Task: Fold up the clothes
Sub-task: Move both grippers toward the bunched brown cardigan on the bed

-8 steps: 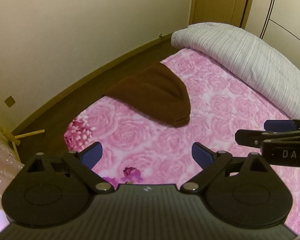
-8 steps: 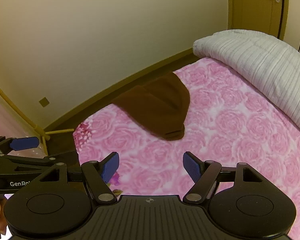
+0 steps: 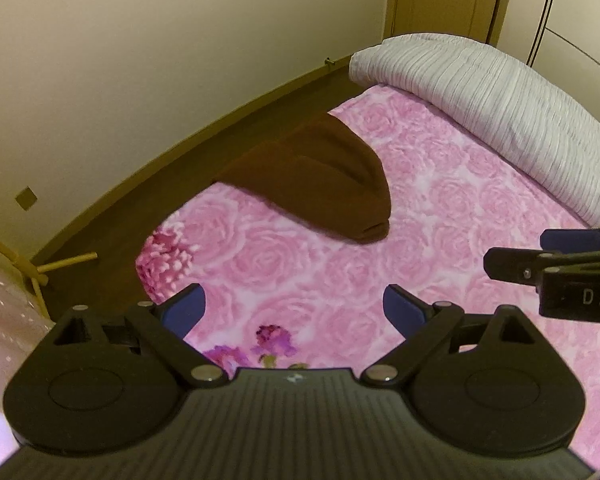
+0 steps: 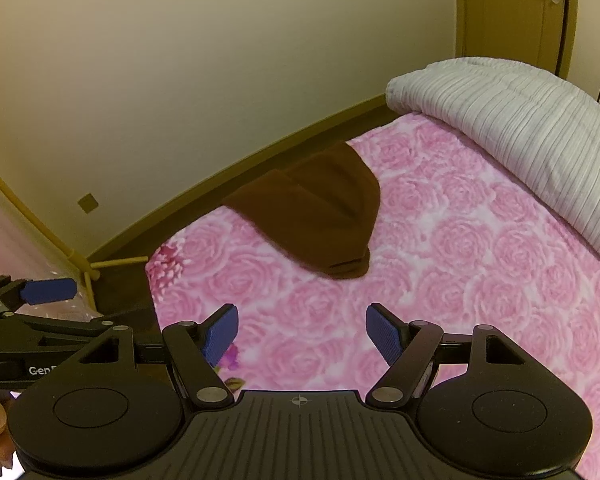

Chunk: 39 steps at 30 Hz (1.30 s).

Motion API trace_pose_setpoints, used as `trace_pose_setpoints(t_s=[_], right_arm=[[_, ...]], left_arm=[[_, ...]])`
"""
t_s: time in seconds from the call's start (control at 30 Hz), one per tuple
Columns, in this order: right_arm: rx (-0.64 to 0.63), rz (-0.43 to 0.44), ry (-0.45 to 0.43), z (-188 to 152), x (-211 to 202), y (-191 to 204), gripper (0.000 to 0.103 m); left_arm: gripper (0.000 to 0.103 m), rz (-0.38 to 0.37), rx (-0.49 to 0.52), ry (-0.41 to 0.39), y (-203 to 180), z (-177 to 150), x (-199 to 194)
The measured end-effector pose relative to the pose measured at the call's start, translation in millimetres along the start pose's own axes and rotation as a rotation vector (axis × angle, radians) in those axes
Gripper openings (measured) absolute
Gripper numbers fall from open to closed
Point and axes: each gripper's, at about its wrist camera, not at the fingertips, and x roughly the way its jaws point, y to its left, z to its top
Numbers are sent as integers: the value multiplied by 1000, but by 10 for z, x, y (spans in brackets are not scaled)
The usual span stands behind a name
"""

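Observation:
A brown garment (image 3: 320,184) lies folded into a compact bundle on the pink rose-print bed cover (image 3: 440,248), near the bed's far left edge; it also shows in the right wrist view (image 4: 320,216). My left gripper (image 3: 294,308) is open and empty, held above the cover well short of the garment. My right gripper (image 4: 302,334) is open and empty too, also short of the garment. The right gripper shows at the right edge of the left wrist view (image 3: 548,256), and the left gripper at the left edge of the right wrist view (image 4: 40,304).
A white ribbed duvet (image 3: 492,112) lies rolled along the far right side of the bed. Dark wooden floor (image 3: 112,232) and a cream wall (image 3: 160,60) run beside the bed's left edge. A yellow wooden rack (image 3: 36,268) stands at left. A door (image 4: 516,12) is behind.
Both grippers have drawn slightly back and up from the garment, which looks a little farther away. Both stay open and empty. The garment has not moved.

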Motion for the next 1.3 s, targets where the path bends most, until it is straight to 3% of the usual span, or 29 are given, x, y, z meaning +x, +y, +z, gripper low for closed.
trace_pose_setpoints(t_s=[0.1,0.97,1.1,1.3], right_arm=[[0,-2,2,18,13,17,74],[2,2,6,35,64,6,74],[-41,-3,7,-17,83,-8,74],[-222,-25,-16,-113,194,-82,74]], left_arm=[[94,-1,-8,13,757,519,245],[94,15,20,28,814,587,307],[94,30,85,3,777,545,322],[94,69,249,-50,803,439,421]])
